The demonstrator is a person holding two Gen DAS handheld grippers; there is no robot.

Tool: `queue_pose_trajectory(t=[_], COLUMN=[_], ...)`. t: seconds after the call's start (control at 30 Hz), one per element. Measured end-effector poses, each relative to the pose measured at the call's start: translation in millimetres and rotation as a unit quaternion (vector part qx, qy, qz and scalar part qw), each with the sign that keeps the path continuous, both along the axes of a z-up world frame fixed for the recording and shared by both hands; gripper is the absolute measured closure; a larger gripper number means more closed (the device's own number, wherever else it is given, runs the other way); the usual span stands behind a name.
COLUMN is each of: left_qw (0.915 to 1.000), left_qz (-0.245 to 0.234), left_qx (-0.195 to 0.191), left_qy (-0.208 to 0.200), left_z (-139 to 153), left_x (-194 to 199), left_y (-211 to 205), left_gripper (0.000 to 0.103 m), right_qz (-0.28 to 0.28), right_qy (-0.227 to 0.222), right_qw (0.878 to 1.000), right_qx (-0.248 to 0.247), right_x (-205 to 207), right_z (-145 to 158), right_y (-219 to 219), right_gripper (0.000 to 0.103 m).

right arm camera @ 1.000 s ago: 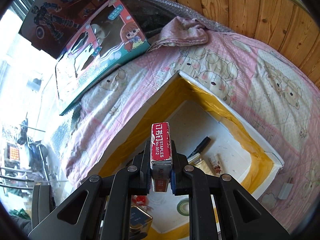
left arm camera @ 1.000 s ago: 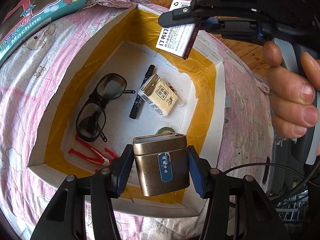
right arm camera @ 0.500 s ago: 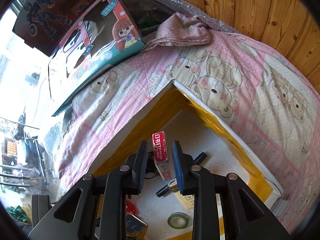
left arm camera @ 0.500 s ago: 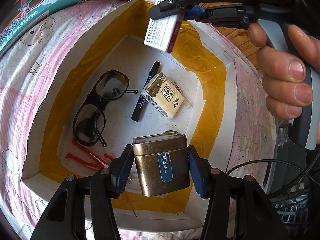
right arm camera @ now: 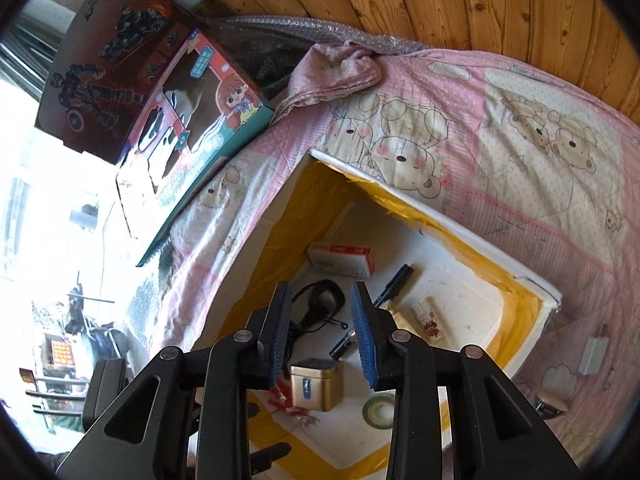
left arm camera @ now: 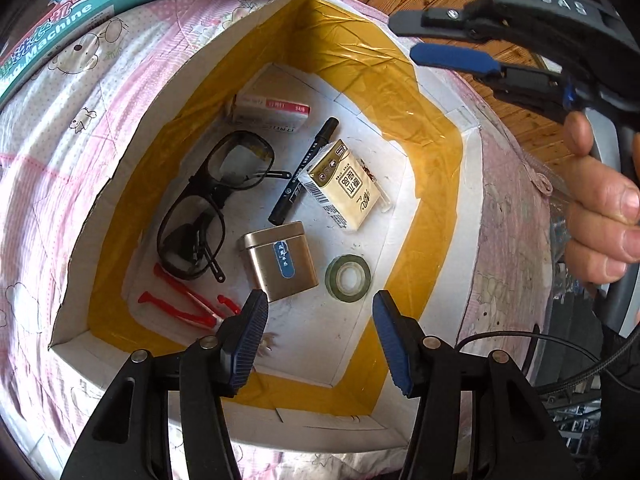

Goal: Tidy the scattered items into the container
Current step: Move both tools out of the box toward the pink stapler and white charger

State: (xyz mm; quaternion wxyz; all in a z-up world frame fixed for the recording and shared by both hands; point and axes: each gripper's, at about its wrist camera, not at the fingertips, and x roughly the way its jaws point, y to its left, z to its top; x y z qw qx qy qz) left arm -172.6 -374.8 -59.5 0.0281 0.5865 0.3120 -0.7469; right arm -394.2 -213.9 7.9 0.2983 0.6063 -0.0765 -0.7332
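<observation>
A pink bear-print bed quilt (right arm camera: 500,184) is lying under the white container (left arm camera: 444,280) lined with yellow tape. The left hand-held gripper (left arm camera: 320,338) is hovering wide open and empty just above the gold tin (left arm camera: 282,266), which is resting on the container floor beside the tape roll (left arm camera: 348,278). The right hand-held gripper (right arm camera: 320,332) is also gaping empty, with the staples box (right arm camera: 340,260) lying ahead of it by the far wall, near glasses (left arm camera: 212,204), marker (left arm camera: 304,172) and carton (left arm camera: 344,184)

wall: varnished wooden plank panelling (right arm camera: 500,12) | surface: pink quilted bear-print bedcover (right arm camera: 520,152) | left side: bright daylight, overexposed | beside: grey bubble wrap sheet (right arm camera: 288,28)
</observation>
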Motion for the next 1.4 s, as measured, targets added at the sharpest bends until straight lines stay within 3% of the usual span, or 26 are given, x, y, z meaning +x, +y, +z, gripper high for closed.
queue_pose_trajectory(t=[0.3,0.5,0.97,1.17,1.4], left_qw=[0.9994,0.9971,0.9878,0.9841,0.9837], left_qz=[0.001,-0.001,-0.046,-0.081,-0.117], left_qx=[-0.027,-0.066,-0.136,-0.143,-0.12], left_qy=[0.023,0.037,0.06,0.067,0.066], left_z=[33.1,56.5,89.3,94.0,87.0], left_x=[19.6,26.4,24.3,8.4,-27.2], left_y=[7.7,26.7,91.6,126.8,169.3], left_gripper=[0.047,0.047,0.047,0.047,0.047], right_qz=[-0.023,-0.033,-0.059,-0.099,-0.182], right_qy=[-0.02,-0.033,-0.05,-0.051,-0.072], right_qw=[0.999,0.997,0.993,0.99,0.976], right_qx=[-0.032,-0.058,-0.086,-0.09,-0.091], right_x=[70.0,111.8,165.1,175.3,180.2], right_z=[-1.9,-5.3,-11.6,-14.5,-30.5], right_y=[31.0,47.4,108.0,152.4,229.5], right_gripper=[0.069,0.069,0.069,0.069,0.069])
